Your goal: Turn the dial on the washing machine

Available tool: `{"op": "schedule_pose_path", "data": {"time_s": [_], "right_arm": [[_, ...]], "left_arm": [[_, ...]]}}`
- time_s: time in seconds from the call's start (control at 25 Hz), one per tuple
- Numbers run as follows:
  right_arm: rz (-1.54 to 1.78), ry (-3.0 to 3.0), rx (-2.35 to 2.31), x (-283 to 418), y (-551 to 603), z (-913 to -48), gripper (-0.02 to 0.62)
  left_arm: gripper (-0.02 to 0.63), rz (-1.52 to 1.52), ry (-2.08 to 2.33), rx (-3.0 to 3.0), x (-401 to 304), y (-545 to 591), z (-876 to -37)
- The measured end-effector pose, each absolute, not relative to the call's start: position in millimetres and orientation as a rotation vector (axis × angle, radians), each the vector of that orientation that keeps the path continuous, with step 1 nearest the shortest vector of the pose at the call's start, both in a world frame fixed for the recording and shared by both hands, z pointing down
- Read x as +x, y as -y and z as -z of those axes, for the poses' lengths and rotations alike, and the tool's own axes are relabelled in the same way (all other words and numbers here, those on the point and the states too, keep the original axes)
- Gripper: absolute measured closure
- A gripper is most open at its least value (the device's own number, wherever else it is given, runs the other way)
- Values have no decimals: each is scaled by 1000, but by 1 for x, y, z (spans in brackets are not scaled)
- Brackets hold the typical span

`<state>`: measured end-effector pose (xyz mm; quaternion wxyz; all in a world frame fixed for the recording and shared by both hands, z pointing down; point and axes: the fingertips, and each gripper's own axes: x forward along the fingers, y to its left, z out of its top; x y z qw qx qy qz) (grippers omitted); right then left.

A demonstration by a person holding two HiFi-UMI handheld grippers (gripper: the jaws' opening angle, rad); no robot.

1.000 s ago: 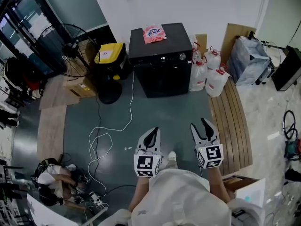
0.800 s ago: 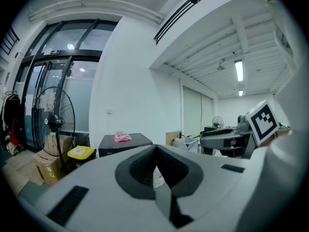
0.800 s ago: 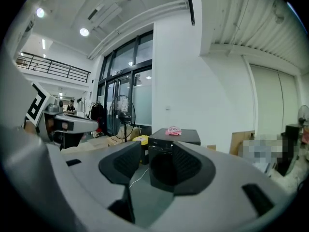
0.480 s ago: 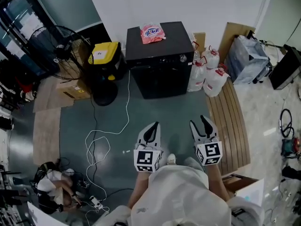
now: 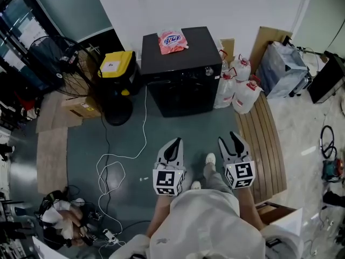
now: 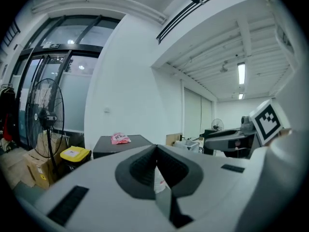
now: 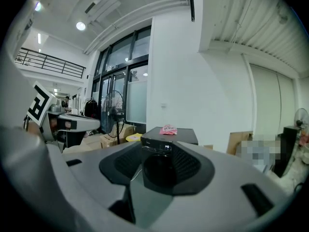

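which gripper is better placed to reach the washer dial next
Right. The dial sits at the washing machine's right end, nearer the right gripper, whose empty jaws have just been closing. The left gripper is further left.

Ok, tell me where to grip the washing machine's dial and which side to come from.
Grip the round rim of the dial, with the jaws on opposite sides. Come straight at the front of the washing machine: the small silver knob sits on the front panel near its top right corner and faces you.

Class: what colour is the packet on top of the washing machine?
Pink; the packet shows best in the head view.
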<state>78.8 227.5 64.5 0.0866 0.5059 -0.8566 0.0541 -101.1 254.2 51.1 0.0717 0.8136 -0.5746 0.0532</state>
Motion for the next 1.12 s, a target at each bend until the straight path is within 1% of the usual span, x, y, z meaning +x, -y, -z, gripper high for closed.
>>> {"op": "schedule_pose_path", "data": {"time_s": [0.32, 1.12], "right_arm": [[-210, 2561, 1480, 82, -167, -80, 411], [-306, 2625, 1279, 87, 77, -109, 411]], "left_arm": [[592, -179, 1749, 2419, -99, -197, -58], [592, -279, 1868, 2242, -84, 11, -80]]}}
